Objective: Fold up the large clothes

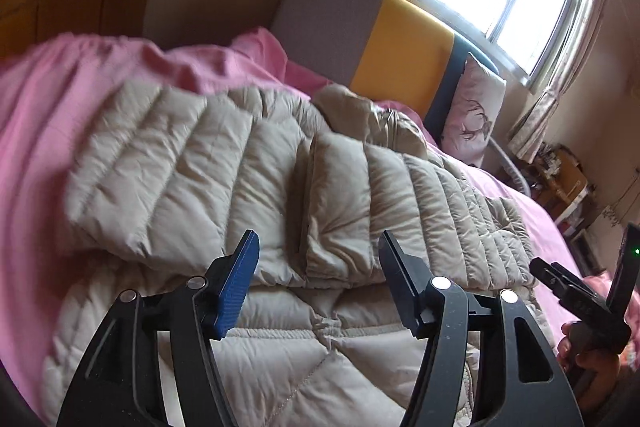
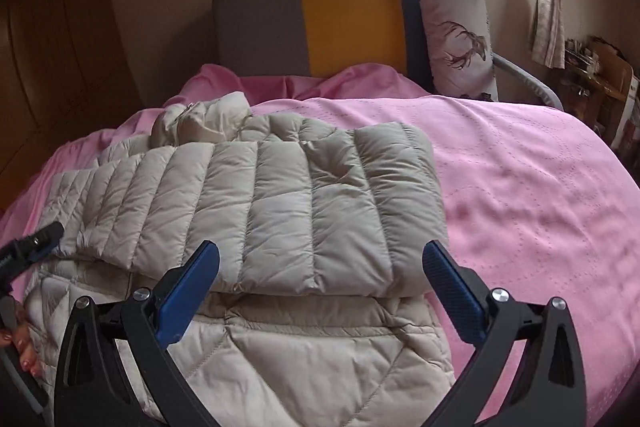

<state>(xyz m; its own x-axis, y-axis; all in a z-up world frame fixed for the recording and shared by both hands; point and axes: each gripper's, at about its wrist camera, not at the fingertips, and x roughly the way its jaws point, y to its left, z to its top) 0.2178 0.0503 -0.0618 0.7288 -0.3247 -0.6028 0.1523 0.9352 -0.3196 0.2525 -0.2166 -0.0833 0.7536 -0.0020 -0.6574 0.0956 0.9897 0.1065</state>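
1. Your left gripper (image 1: 318, 259) has its jaws spread with nothing between the pads; it hangs above the beige puffer jacket (image 1: 224, 163), clear of the fabric.
2. Your right gripper (image 2: 320, 273) is spread wide too, pinching nothing, just above the jacket's near folded edge.
3. The jacket lies on the pink bedspread (image 2: 520, 195), both sleeves laid across the body. Its hem runs under your grippers and out of the bottom of both views, so you cannot see where it ends.
4. The collar (image 2: 200, 119) is bunched at the far end; how it lies is hard to make out.
5. In the left wrist view the bedspread at left is smeared by blur.
6. The deer-print pillow (image 2: 456, 39) leans on the headboard (image 2: 344, 19); its lower edge is hidden behind the bedding.
7. Only fingertips (image 2: 28, 361) of your left hand show, cut off at the edge.
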